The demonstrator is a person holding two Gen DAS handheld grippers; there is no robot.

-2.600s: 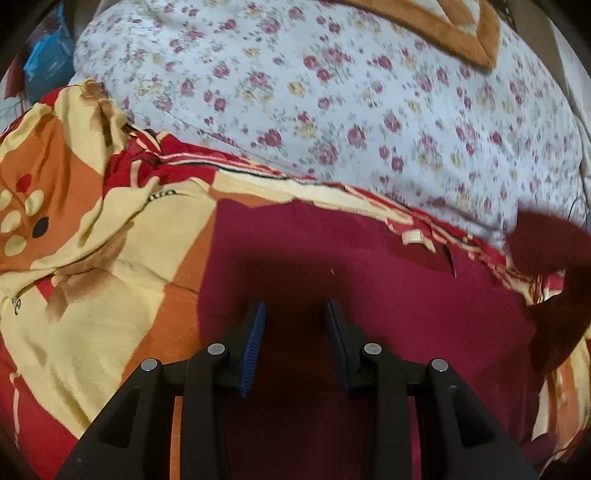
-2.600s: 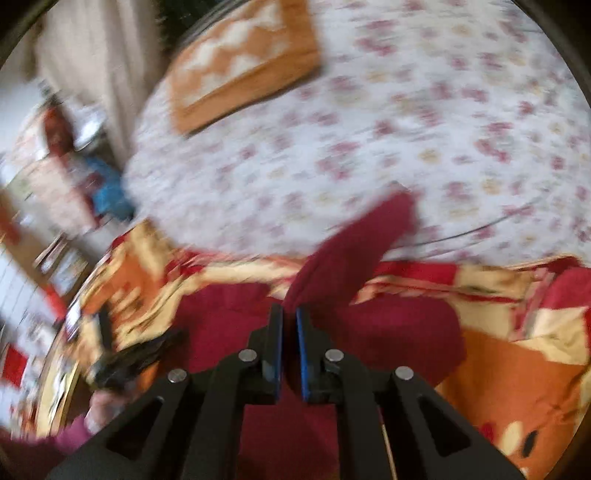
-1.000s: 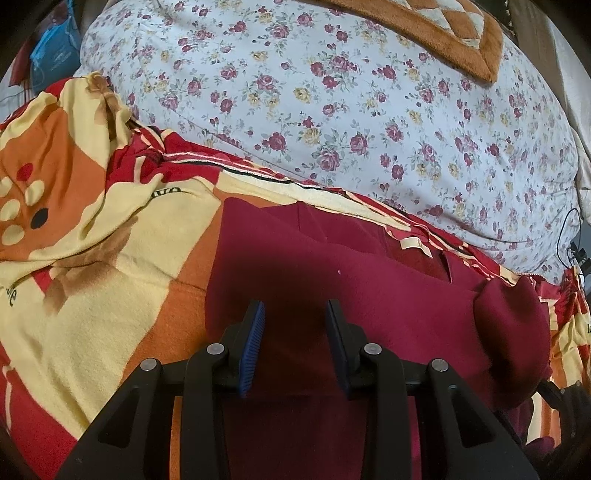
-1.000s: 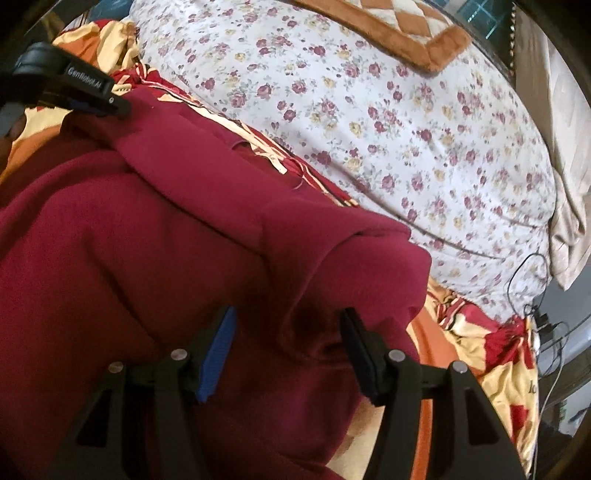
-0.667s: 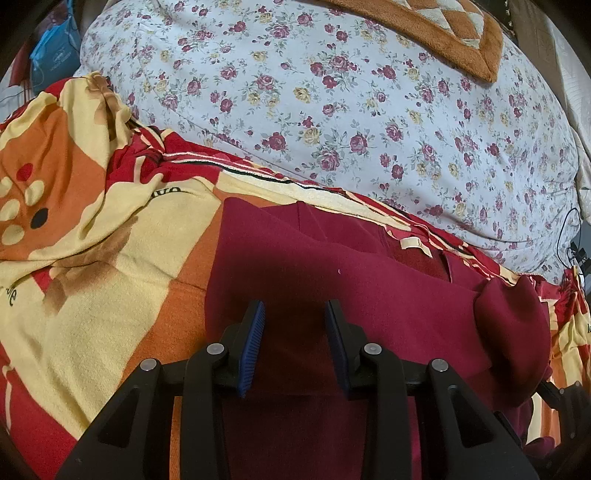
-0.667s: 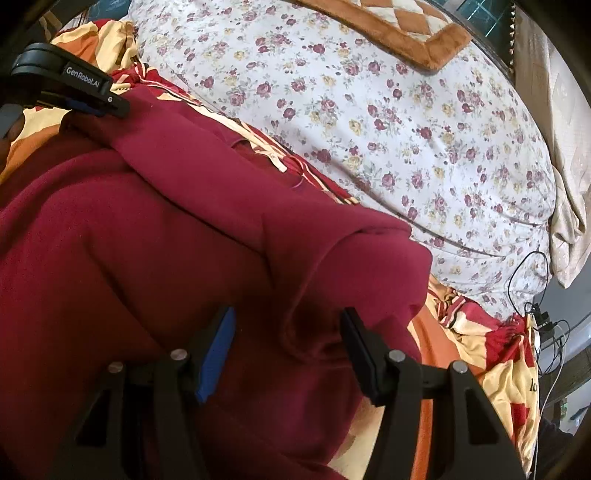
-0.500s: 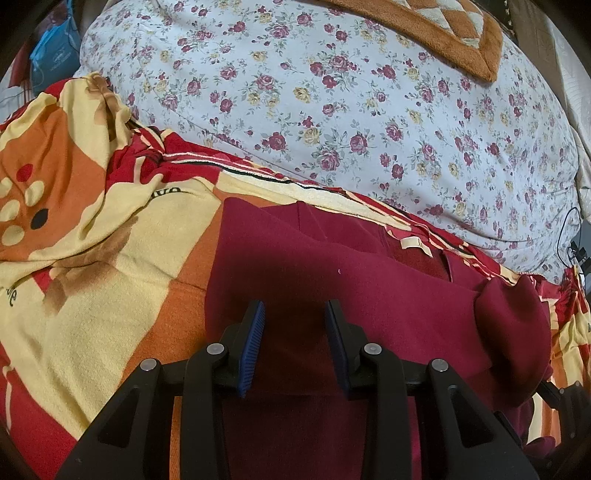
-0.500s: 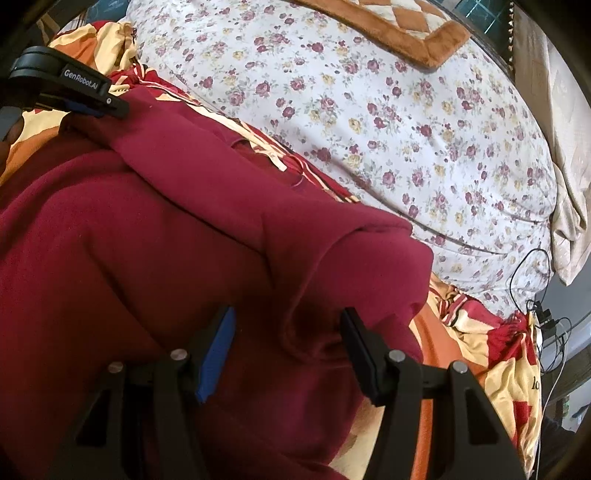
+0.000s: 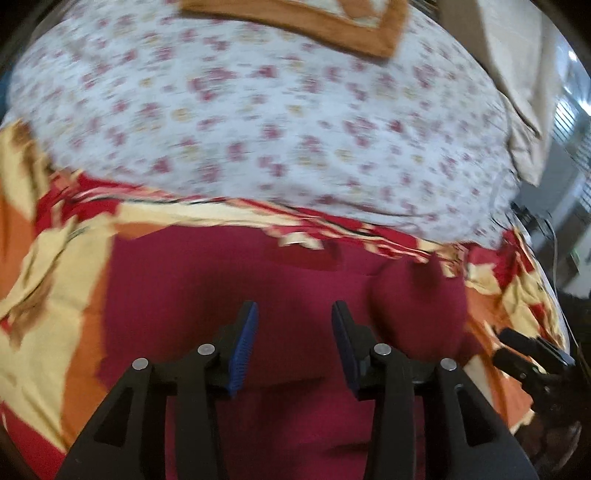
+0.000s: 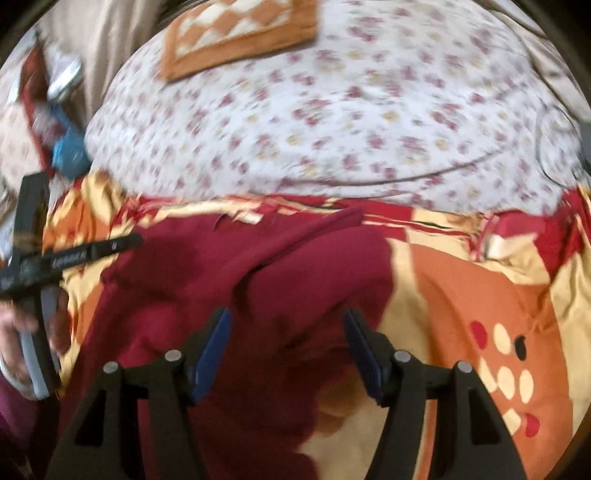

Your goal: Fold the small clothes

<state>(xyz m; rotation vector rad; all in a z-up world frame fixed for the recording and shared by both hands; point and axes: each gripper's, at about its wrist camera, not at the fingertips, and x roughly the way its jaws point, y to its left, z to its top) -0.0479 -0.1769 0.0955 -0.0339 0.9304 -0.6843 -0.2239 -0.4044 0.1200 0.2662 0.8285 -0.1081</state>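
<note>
Bedding fills both views: a floral quilt [image 9: 295,122] lies behind an orange, yellow and red blanket [image 10: 480,295], and both pictures are motion-blurred. On the blanket lies a dark red garment [image 9: 229,295], partly folded, with a rounded fold bulging at its right side. The left tool [image 9: 293,339] hangs over the middle of the garment with its blue-padded fingers [image 9: 243,339] wide apart, holding nothing. The right tool [image 10: 286,347] stands spread wide over the garment's right edge, where cloth meets blanket, gripping nothing. An orange checked cushion [image 10: 240,33] sits on the quilt farther back.
</note>
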